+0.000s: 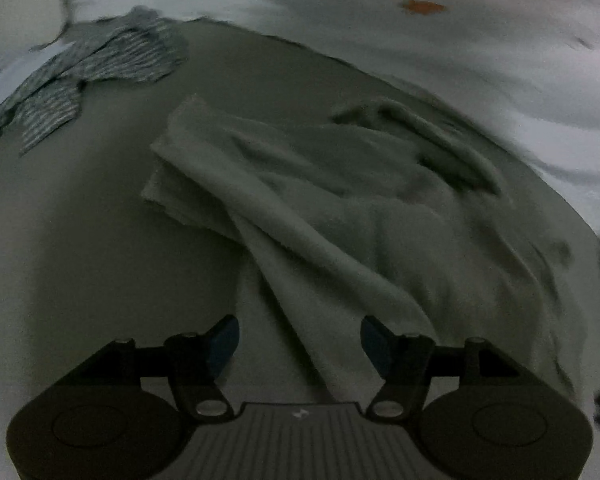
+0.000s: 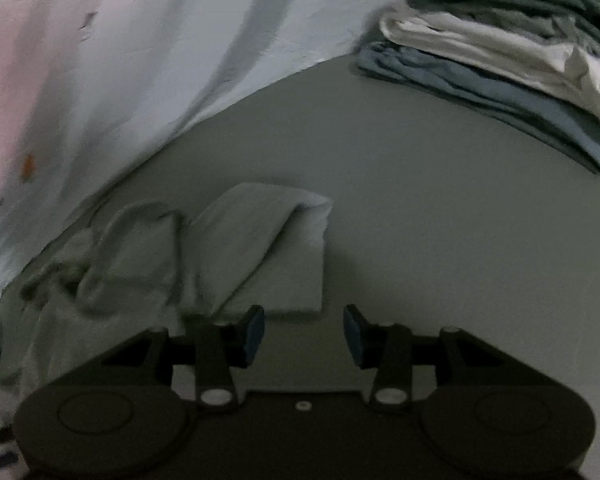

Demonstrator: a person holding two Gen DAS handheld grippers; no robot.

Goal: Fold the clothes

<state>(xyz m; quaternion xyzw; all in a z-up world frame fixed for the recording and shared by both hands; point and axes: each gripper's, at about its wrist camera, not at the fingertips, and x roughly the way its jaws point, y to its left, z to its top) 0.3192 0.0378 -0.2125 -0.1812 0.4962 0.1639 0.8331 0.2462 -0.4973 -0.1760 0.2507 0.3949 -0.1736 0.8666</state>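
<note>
The left hand-held gripper, jaws apart and empty, hangs above a rumpled grey-green garment.

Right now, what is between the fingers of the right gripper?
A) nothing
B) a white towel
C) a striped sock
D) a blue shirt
A: the right gripper stands open with only bare table showing in the gap; the grey-green garment lies just beyond its fingertips.

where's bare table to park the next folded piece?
Free: the wide patch between the grey garment and the folded stack, and the strip between the garment and the striped cloth. Crowded: the far edge, where the rumpled garment runs up to the table edge.
</note>
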